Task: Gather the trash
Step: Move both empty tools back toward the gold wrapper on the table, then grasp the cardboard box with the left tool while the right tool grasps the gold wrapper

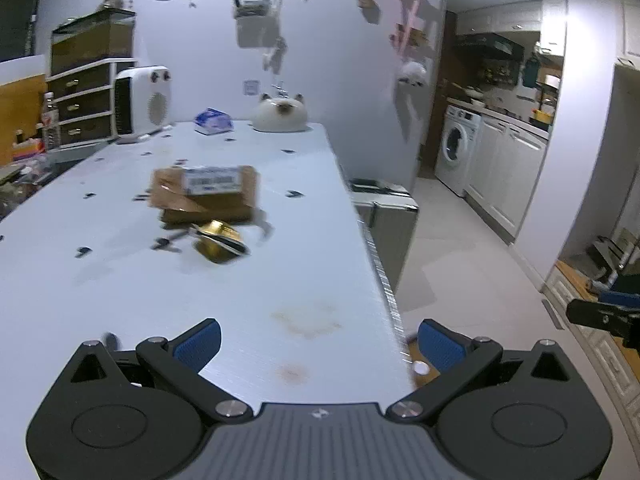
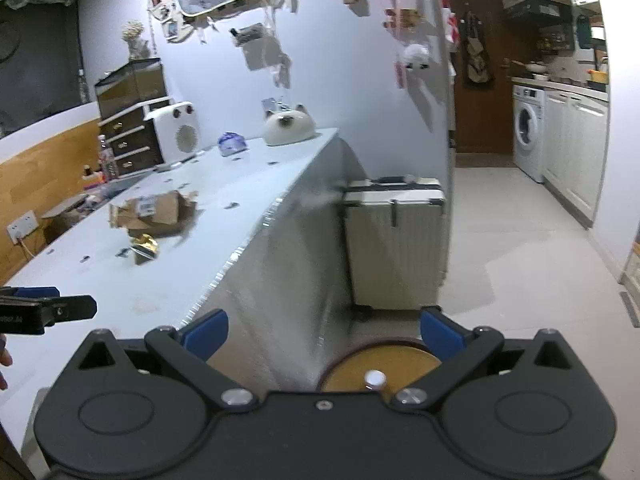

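Left gripper (image 1: 320, 342) wide open, empty, right gripper (image 2: 324, 330) likewise

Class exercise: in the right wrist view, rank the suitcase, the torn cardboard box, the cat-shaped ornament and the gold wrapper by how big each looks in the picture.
1. Suitcase, by far the largest.
2. Torn cardboard box.
3. Cat-shaped ornament, a little smaller; it sits farther back, so its true size is unsure.
4. Gold wrapper, the smallest.

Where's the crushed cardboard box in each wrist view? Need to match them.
Left wrist: cardboard box just left of centre, mid-table, gold wrapper in front of it.
Right wrist: cardboard box left of centre, gold wrapper below it.
Shared landmark: cat-face ornament at the table's far end.
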`<move>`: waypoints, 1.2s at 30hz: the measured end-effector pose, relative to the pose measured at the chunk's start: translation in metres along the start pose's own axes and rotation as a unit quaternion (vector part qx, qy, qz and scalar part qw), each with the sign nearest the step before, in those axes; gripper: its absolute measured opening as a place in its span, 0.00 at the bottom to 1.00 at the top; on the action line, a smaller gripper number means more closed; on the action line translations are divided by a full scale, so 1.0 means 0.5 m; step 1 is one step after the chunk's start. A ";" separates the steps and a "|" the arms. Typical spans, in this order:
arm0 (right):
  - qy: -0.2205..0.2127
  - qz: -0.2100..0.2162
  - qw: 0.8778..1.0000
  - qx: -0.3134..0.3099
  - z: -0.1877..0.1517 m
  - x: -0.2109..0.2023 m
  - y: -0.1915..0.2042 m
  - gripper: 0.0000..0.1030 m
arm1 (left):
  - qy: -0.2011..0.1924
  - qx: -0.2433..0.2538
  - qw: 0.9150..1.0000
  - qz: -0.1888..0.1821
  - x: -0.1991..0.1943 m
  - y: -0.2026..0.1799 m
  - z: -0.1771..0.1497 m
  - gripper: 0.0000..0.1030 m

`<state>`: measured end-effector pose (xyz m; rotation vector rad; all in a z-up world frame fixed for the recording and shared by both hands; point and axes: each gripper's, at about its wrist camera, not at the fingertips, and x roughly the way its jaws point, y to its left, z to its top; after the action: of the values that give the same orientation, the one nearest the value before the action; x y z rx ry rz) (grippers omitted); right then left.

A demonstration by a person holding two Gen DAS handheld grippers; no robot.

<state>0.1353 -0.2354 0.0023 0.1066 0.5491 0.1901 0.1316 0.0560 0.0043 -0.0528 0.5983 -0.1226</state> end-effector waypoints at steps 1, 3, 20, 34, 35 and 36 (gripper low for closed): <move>-0.001 0.003 1.000 -0.001 0.005 0.010 0.012 1.00 | -0.002 -0.002 1.000 0.002 0.001 0.013 0.004 1.00; 0.002 0.002 1.000 -0.003 0.011 0.026 0.033 1.00 | -0.009 -0.002 1.000 0.005 0.003 0.037 0.011 1.00; -0.024 0.065 0.995 -0.065 0.046 0.156 0.205 1.00 | -0.060 -0.054 0.997 -0.009 0.158 0.268 0.154 1.00; -0.004 0.141 0.986 -0.086 0.114 0.260 0.300 0.85 | -0.057 -0.173 0.978 -0.099 0.345 0.410 0.193 0.71; 0.001 0.149 0.985 -0.088 0.118 0.273 0.310 0.82 | -0.055 -0.176 0.978 -0.096 0.352 0.413 0.191 0.70; 0.006 0.159 0.983 -0.092 0.122 0.286 0.320 0.81 | -0.051 -0.179 0.978 -0.098 0.359 0.416 0.187 0.69</move>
<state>0.2628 -0.0527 0.0059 0.0131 0.5212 0.5513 0.3522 0.2404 -0.0364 -0.4652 0.5055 -0.2004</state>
